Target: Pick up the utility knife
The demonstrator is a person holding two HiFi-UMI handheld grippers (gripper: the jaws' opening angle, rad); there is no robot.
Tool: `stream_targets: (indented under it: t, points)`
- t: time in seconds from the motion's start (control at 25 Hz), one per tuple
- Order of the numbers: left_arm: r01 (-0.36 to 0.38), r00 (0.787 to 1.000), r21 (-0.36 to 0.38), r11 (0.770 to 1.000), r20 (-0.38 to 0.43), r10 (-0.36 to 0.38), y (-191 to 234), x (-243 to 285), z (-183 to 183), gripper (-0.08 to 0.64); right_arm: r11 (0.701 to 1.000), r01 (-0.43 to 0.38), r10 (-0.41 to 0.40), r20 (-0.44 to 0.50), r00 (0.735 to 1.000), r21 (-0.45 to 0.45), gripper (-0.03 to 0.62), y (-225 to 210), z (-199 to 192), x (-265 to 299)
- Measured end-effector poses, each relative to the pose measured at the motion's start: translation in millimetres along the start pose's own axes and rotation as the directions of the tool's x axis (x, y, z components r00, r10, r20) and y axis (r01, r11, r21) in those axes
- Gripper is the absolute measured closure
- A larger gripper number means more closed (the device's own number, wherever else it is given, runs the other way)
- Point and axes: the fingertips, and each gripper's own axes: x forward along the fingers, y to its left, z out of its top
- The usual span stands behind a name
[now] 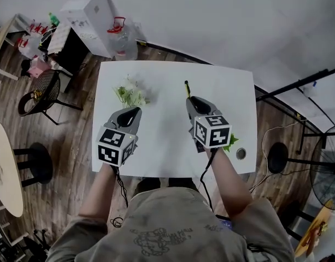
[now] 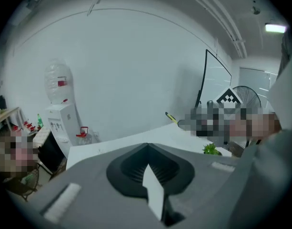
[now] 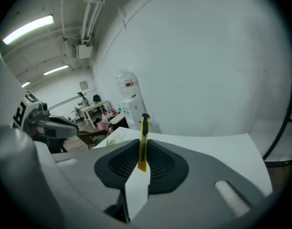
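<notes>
My right tongs point(image 1: 191, 99) are clamped on the yellow utility knife point(image 3: 144, 140), held over the white table point(image 1: 162, 141). My left tongs point(image 1: 135, 111) are closed together, empty. Green sprigs point(image 1: 130, 95) lie on the table. Around it: wood floor point(image 1: 74, 141), water dispenser point(image 1: 93, 15), fan point(image 1: 328, 162).

left gripper point(image 1: 135, 111), right gripper point(image 1: 190, 100): grey | marker cubes point(image 1: 117, 146): black-white | cables point(image 1: 122, 188): black | T-shirt point(image 1: 167, 228): khaki, printed

Partly hidden: utility knife point(image 1: 186, 87), only its far end showing in the head view, the rest under the right claw point(image 1: 197, 101); in the right gripper view its lower end is lost between the closed jaws.
Partly hidden: green sprig point(image 1: 231, 142), behind that claw.
Too small to identify: round item point(image 1: 241, 153) on the counter point(image 1: 167, 81).
Cut by edge: standing fan point(image 1: 330, 162).
</notes>
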Motion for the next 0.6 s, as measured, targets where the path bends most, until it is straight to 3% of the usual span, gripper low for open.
stream_targets:
  t: [0.28,0.6]
  points:
    - [-0.012,0.988,0.046,0.999,0.151,0.005,-17,-48,63,0.560,0.998,-0.023,0.034,0.192,0.981,-0.061,0.515,31,64,-76]
    - [-0.022,0.961,0.122,0.992,0.276,-0.012,-45,-105,113,0.560,0.992,-0.107,0.125,0.367,0.922,-0.069,0.515,74,110,-162]
